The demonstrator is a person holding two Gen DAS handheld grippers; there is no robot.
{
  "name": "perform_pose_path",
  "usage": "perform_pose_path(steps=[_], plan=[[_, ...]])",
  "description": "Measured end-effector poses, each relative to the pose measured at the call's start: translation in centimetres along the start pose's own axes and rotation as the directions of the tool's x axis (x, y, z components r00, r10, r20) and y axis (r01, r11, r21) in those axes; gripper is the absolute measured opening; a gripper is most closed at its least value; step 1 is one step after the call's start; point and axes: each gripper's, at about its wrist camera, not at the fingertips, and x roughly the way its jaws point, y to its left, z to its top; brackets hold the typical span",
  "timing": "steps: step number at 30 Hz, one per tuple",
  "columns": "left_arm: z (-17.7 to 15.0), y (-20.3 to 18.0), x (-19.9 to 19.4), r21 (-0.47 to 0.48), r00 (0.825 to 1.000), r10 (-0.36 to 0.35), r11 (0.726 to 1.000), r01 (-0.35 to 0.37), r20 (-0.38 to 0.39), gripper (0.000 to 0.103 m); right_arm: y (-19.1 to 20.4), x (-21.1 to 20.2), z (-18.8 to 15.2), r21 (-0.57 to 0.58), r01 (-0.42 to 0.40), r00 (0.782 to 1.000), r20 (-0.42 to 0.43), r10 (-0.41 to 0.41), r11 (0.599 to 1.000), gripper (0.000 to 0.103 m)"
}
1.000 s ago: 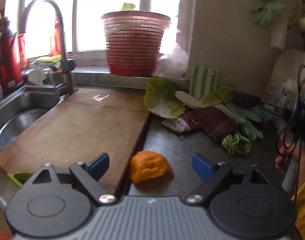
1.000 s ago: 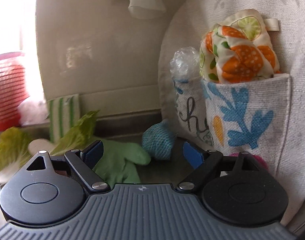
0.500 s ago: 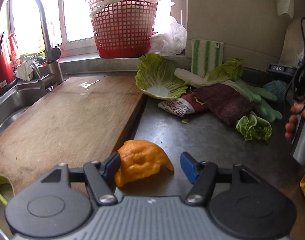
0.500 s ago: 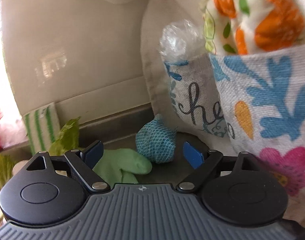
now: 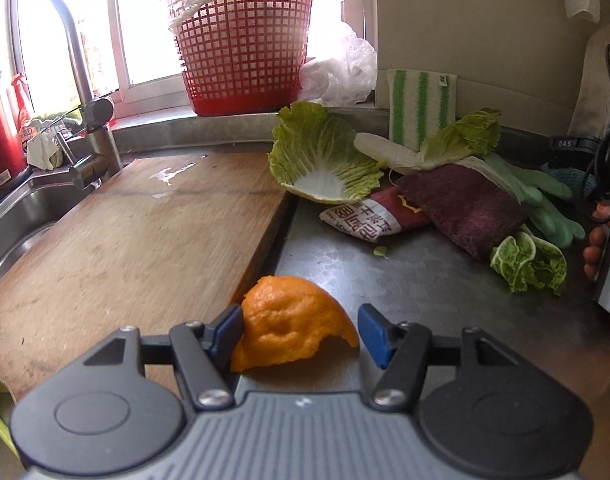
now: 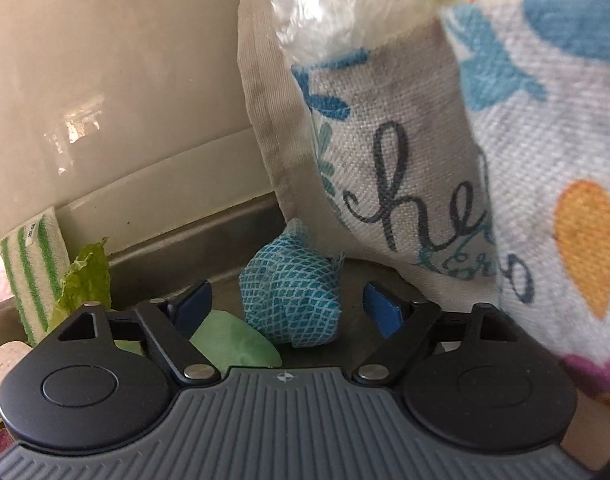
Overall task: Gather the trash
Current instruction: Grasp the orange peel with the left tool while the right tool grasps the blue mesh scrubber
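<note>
Cluttering the steel counter [image 5: 405, 280]: cabbage leaves [image 5: 325, 168], orange peel [image 5: 293, 324].

The desk [image 5: 425, 280] is dull, scuffed steel beside a worn, matt wooden cutting board [image 5: 145, 240]. The orange peel [image 5: 293, 324] looks dimpled and waxy. The red basket [image 5: 245, 48] is glossy plastic lattice. The blue net wad [image 6: 291, 300] is soft mesh; the printed bag [image 6: 405, 160] is coarse woven cloth.
</note>
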Motion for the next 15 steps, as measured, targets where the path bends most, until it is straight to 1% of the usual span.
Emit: perform_pose_path(steps=[1, 3, 5, 9, 12, 14, 15], plan=[[0.0, 0.0, 0.1, -0.001, 1.0, 0.003, 1.0, -0.003, -0.001, 0.063, 0.0, 0.3, 0.1, 0.0, -0.004, 1.0, -0.01, 0.004, 1.0, 0.075], [0.1, 0.0, 0.5, -0.001, 1.0, 0.013, 1.0, -0.013, -0.008, 0.063, 0.1, 0.6, 0.3, -0.007, -0.007, 1.0, -0.014, 0.007, 1.0, 0.053], [0.2, 0.0, 0.8, -0.003, 1.0, 0.021, 1.0, -0.021, -0.015, 0.063, 0.1, 0.7, 0.2, -0.017, -0.018, 1.0, -0.014, 0.018, 1.0, 0.045], [0.3, -0.2, 1.2, 0.005, 0.999, 0.034, 0.999, -0.034, -0.014, 0.061, 0.1, 0.8, 0.2, -0.025, -0.046, 0.999, -0.013, 0.046, 0.999, 0.034], [0.4, -0.3, 1.3, 0.008, 0.999, 0.051, 0.999, -0.051, -0.01, 0.056, 0.1, 0.8, 0.1, -0.034, -0.068, 0.998, -0.005, 0.067, 0.997, 0.03], [0.5, -0.3, 1.3, 0.007, 0.998, 0.07, 0.998, -0.07, -0.006, 0.044, 0.3, 0.7, 0.0, -0.047, -0.081, 0.997, 0.003, 0.082, 0.996, 0.028], [0.5, -0.2, 1.3, 0.006, 0.997, 0.081, 0.997, -0.081, -0.004, 0.042, 0.5, 0.6, 0.0, -0.058, -0.087, 0.996, 0.011, 0.088, 0.995, 0.027]])
